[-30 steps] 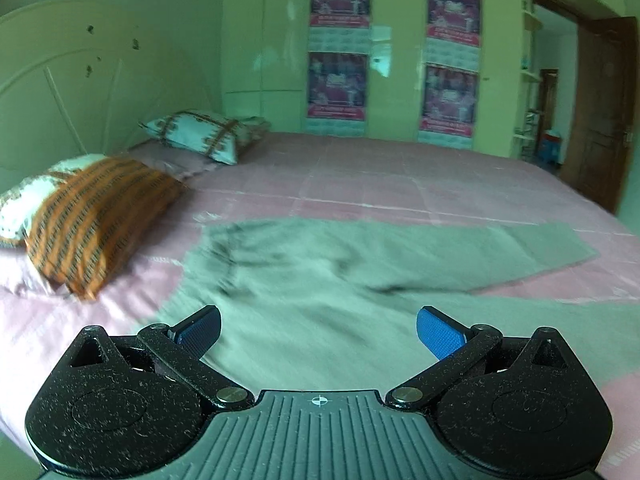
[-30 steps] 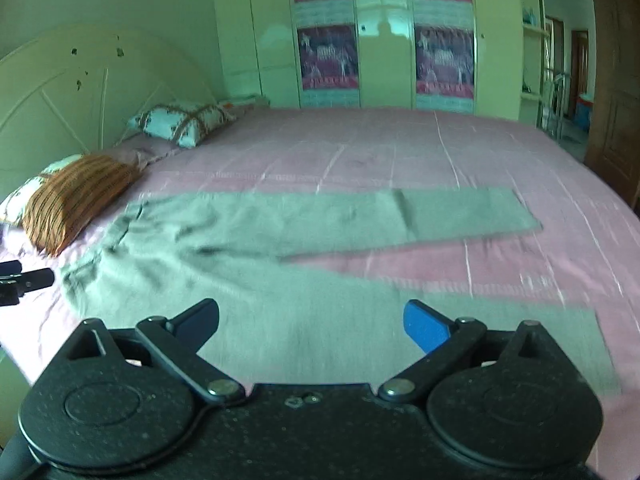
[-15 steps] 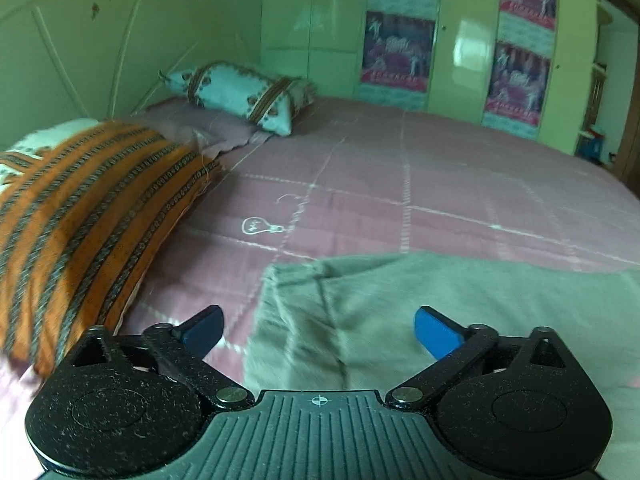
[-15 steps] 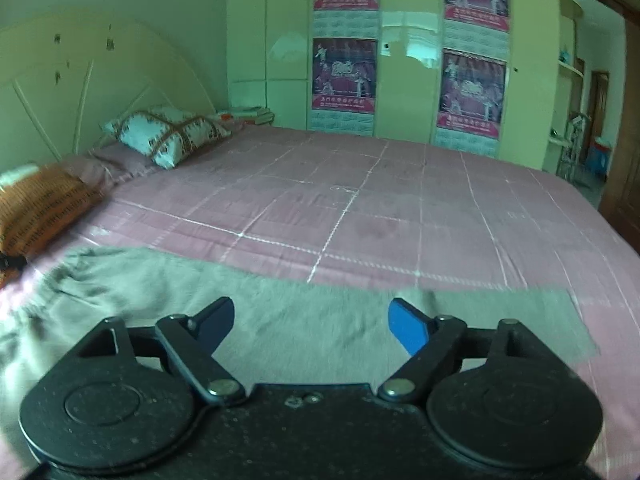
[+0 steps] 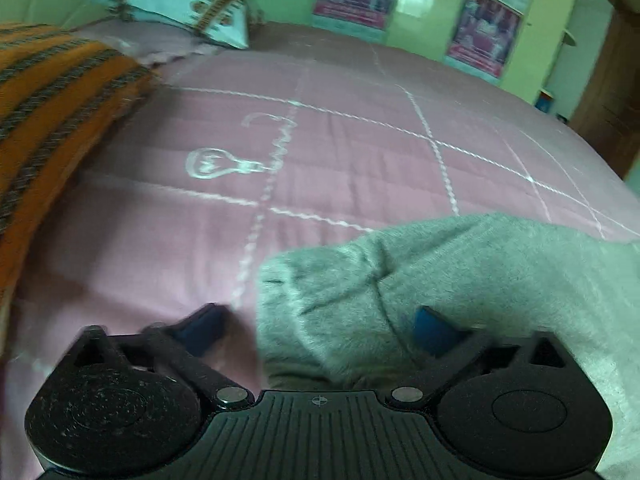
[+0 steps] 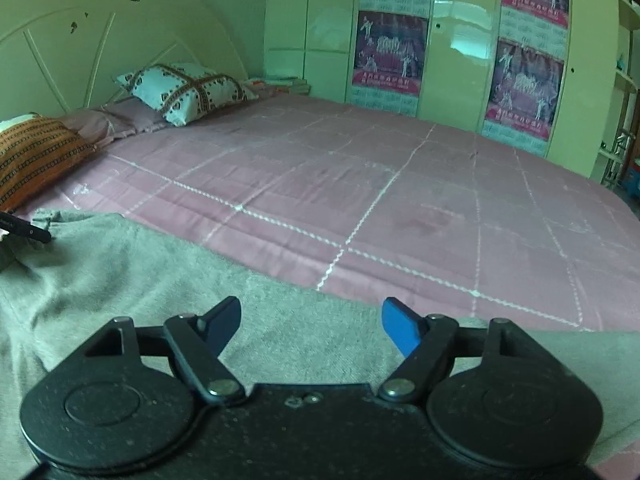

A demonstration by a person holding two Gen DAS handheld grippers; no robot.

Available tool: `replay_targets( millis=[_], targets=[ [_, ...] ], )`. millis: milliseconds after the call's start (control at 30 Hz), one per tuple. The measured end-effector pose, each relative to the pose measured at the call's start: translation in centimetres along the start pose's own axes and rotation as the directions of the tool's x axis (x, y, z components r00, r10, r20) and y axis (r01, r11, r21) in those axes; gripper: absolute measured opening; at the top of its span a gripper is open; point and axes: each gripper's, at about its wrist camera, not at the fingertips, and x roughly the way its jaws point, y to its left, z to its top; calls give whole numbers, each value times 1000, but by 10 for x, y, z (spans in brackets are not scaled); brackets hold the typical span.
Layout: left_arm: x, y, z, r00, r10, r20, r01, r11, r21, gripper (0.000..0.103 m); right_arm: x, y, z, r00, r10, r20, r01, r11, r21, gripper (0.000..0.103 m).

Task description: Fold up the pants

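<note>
Grey pants point(image 5: 420, 276) lie flat on the pink bed. In the left wrist view my left gripper point(image 5: 316, 328) is open and low over the far waistband corner, which sits between its blue fingertips point(image 5: 430, 326). In the right wrist view my right gripper point(image 6: 312, 326) is open just above the far edge of the pants point(image 6: 120, 264), partway along the leg. The left gripper's finger point(image 6: 24, 230) shows at the far left, by the waistband.
The pink checked bedspread point(image 6: 360, 184) stretches ahead. An orange striped pillow point(image 5: 52, 92) lies close on the left, a white patterned pillow point(image 6: 184, 92) by the headboard. Green wardrobe doors with posters point(image 6: 388, 48) stand behind the bed.
Both grippers have moved forward and down to the far edge of the pants. The left one now straddles the waistband corner. Both stay open.
</note>
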Motion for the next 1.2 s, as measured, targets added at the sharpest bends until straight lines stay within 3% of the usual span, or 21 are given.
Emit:
replay_targets(
  millis=[67, 100, 133, 167, 200, 267, 333, 467, 500, 600, 667, 767, 833, 867, 900, 1033, 1200],
  targets=[
    [4, -3, 5, 1000, 3, -13, -3, 1000, 31, 102, 9, -2, -1, 1000, 3, -15, -3, 1000, -6, 70],
    [3, -6, 7, 1000, 4, -8, -4, 999, 46, 71, 14, -2, 0, 1000, 5, -19, -5, 1000, -11, 70],
    [-1, -8, 9, 1000, -24, 16, 24, 998, 51, 54, 18, -3, 0, 1000, 9, -21, -9, 1000, -13, 70],
    [-2, -6, 15, 999, -44, 19, 44, 999, 22, 45, 24, -3, 2, 1000, 16, -27, -16, 1000, -19, 70],
    [-2, -9, 16, 999, -50, 20, 49, 998, 25, 41, 30, -2, 4, 999, 19, -33, -20, 999, -31, 70],
    [1, -18, 15, 999, -29, 15, 28, 997, 68, 41, 41, 1, 7, 999, 41, -35, -43, 997, -65, 69],
    [2, -16, 14, 999, -37, 14, 37, 998, 44, 41, 57, 6, 12, 997, 47, -64, -53, 993, -107, 67],
    [3, -11, 15, 999, -53, -7, 53, 998, 37, 45, 87, 8, 20, 991, 15, -129, -42, 977, -209, 47],
    [3, -8, 15, 999, -52, -11, 53, 998, 43, 48, 92, 8, 21, 989, 22, -145, -55, 971, -232, 40],
    [5, -6, 19, 999, -31, -27, 32, 997, 72, 59, 102, 7, 26, 983, 72, -166, -116, 955, -273, 36],
    [8, -8, 21, 999, -22, -39, 25, 996, 90, 59, 110, 7, 31, 973, 114, -198, -166, 949, -268, 35],
    [12, -14, 17, 1000, 1, -15, 1, 994, 107, 54, 120, 11, 32, 963, 122, -240, -189, 942, -276, 36],
    [13, -13, 14, 1000, -10, 11, 9, 996, 88, 45, 120, 16, 30, 960, 129, -249, -200, 937, -287, 24],
    [12, -11, 14, 999, -22, 24, 20, 997, 76, 38, 119, 21, 31, 961, 116, -250, -189, 938, -291, 8],
    [10, -10, 14, 999, -30, 36, 28, 997, 68, 32, 117, 24, 31, 962, 102, -251, -178, 937, -302, 0],
    [-20, -13, 8, 985, -72, 155, 57, 993, 102, 28, 81, 30, 38, 981, 73, -182, -126, 944, -304, 0],
    [-91, -14, 1, 935, -177, 306, 125, 975, 183, 28, -9, 38, 45, 993, 80, -85, -106, 928, -357, 0]
  ],
)
